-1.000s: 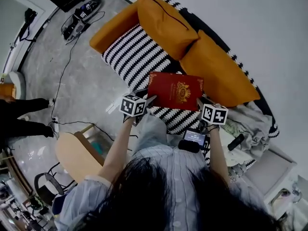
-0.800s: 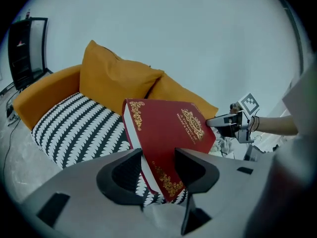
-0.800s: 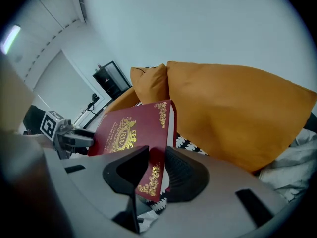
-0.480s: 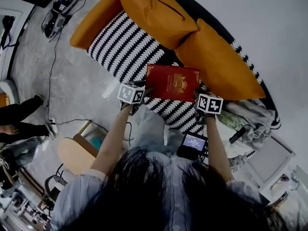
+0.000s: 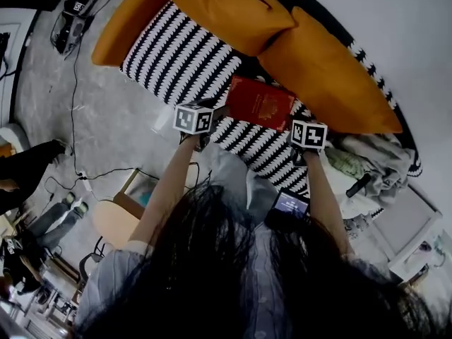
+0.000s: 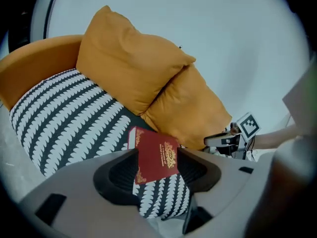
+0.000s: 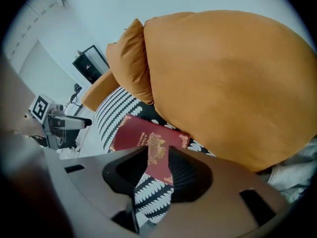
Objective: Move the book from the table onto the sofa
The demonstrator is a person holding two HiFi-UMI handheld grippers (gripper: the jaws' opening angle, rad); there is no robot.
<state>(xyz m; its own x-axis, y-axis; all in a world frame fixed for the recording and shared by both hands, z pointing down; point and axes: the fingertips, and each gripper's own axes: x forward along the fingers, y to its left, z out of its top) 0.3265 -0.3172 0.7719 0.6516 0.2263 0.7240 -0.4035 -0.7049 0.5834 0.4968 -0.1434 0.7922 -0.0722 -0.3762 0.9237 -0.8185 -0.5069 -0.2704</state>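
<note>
The red book (image 5: 260,103) with a gold crest lies tilted on the black-and-white striped sofa seat (image 5: 183,55), just below two orange cushions (image 5: 332,76). My left gripper (image 5: 215,113) is at the book's left corner. Its jaws have just been opening and stand wide in the left gripper view (image 6: 157,170), with the book's near corner (image 6: 157,155) between them. My right gripper (image 5: 295,122) is at the book's right edge. Its jaws (image 7: 158,170) have also just been opening a little. The book's corner (image 7: 143,138) shows in their narrow gap, with striped seat visible beside it.
A crumpled light blanket (image 5: 367,168) lies on the sofa's right end. Cables (image 5: 78,83) run over the grey floor at left. A round wooden stool (image 5: 116,221) stands near my left arm. Another person's legs (image 5: 28,168) are at the far left.
Both grippers and the book have sunk toward the seat. The book, earlier held up level between them, now rests tilted against the cushions' foot.
</note>
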